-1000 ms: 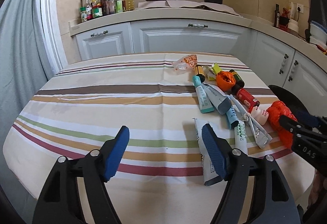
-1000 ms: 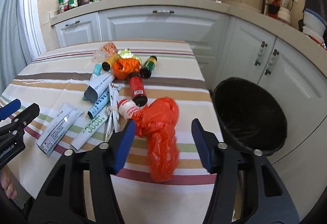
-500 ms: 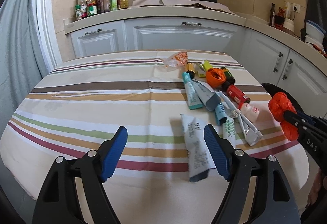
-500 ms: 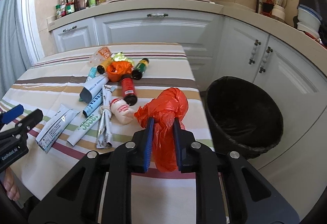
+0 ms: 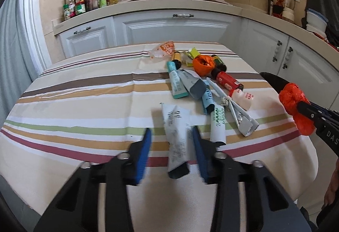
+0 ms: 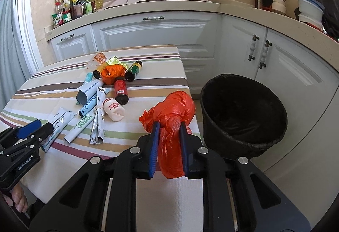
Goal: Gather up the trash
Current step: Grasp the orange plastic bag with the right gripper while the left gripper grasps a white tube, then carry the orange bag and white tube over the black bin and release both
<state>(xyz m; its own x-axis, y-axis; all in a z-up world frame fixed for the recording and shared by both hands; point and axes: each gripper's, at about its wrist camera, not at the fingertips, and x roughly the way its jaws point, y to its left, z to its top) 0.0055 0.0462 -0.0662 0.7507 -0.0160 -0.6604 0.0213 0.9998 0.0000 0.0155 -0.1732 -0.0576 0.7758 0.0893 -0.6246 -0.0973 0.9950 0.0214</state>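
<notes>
My right gripper (image 6: pixel 169 127) is shut on a crumpled red plastic bag (image 6: pixel 171 113) and holds it above the table's right edge, left of the black bin (image 6: pixel 243 113). It also shows in the left wrist view (image 5: pixel 295 105). My left gripper (image 5: pixel 171 136) is open, its jaws half closed on either side of a white tube (image 5: pixel 177 126) that lies on the striped tablecloth (image 5: pixel 84 105). The tube is not squeezed. A pile of tubes, small bottles and wrappers (image 5: pixel 199 81) lies beyond it.
The pile holds a teal tube (image 5: pixel 177 83), an orange bag (image 5: pixel 203 63), a red bottle (image 6: pixel 120 89), a white bottle (image 6: pixel 113 109) and a green bottle (image 6: pixel 133 70). White cabinets (image 6: pixel 156 31) and a cluttered counter stand behind the table.
My left gripper's jaws have narrowed and moved right, around the white tube. My right gripper closed on the red bag, lifted it and carried it right, toward the bin.
</notes>
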